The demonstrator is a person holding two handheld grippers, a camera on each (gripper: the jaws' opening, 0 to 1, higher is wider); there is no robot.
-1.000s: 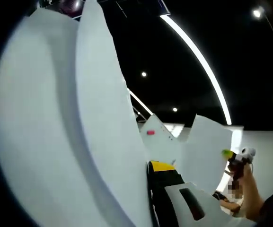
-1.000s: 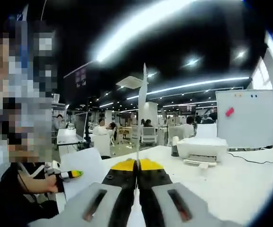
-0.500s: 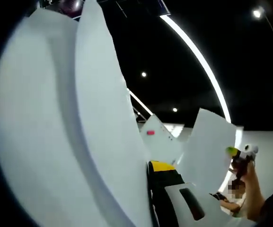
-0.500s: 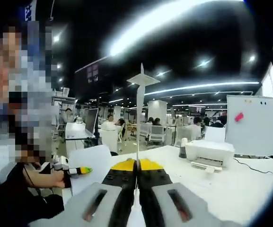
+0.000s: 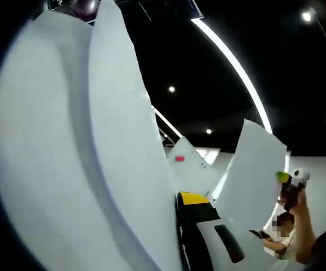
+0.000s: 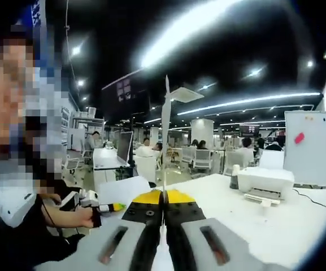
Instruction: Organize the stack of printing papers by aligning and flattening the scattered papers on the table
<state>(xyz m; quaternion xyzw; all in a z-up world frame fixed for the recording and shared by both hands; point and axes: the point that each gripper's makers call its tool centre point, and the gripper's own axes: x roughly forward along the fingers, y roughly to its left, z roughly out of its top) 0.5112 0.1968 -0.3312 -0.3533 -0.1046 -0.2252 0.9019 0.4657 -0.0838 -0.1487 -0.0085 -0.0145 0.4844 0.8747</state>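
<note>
In the left gripper view, white printing papers [image 5: 78, 158] stand upright and curve across the left half. My left gripper [image 5: 181, 196] is shut on their lower edge; only its yellow-tipped right jaw shows beside them. At the right, a hand holds my right gripper [image 5: 290, 180], which sits on another white sheet [image 5: 253, 175]. In the right gripper view, my right gripper [image 6: 164, 193] is shut on a sheet seen edge-on [image 6: 165, 135], rising straight up from the jaws. My left gripper [image 6: 107, 208] appears at the lower left, next to a white sheet [image 6: 130, 189].
A white table [image 6: 298, 226] carries a white printer [image 6: 263, 182]. A whiteboard [image 6: 315, 148] with a pink magnet stands at the right. Behind are desks, a monitor [image 6: 123, 148] and seated people. The person holding the grippers is at the left edge.
In the left gripper view, the sheet held by the right gripper has risen and the right gripper has drifted right. The right gripper view has swung, shifting the room rightward. Both grips are unchanged.
</note>
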